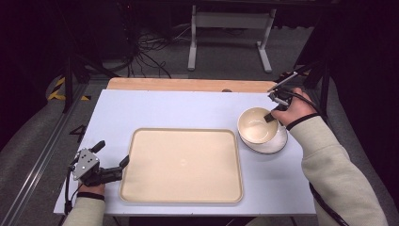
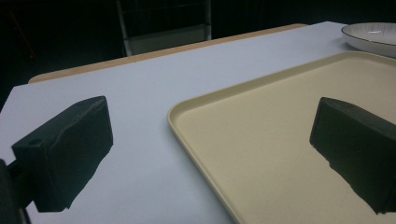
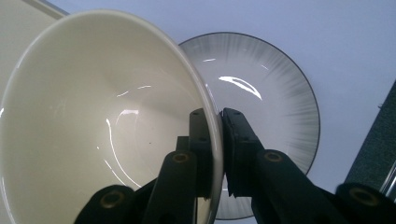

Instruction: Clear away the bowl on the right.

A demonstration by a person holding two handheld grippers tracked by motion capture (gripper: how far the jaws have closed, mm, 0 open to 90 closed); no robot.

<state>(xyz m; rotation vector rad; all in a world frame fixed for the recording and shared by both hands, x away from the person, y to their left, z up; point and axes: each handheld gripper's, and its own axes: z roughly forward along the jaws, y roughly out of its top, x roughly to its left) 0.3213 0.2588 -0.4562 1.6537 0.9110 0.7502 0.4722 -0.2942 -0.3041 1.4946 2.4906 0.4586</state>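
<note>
The right claw (image 3: 219,154) pinched the cream bowl's (image 3: 93,121) rim, one jaw inside, tilting it above the grey plate (image 3: 271,93) for lifting. The left claw (image 1: 112,162) waited spread beside the tray (image 1: 181,165) on the desk (image 1: 164,108).

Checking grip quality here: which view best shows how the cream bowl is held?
The right gripper view: the right hand-held gripper pinches the cream bowl by its rim, one jaw inside and one outside, above the grey plate. The high view shows the bowl small. The left gripper view catches only the plate's edge.
</note>
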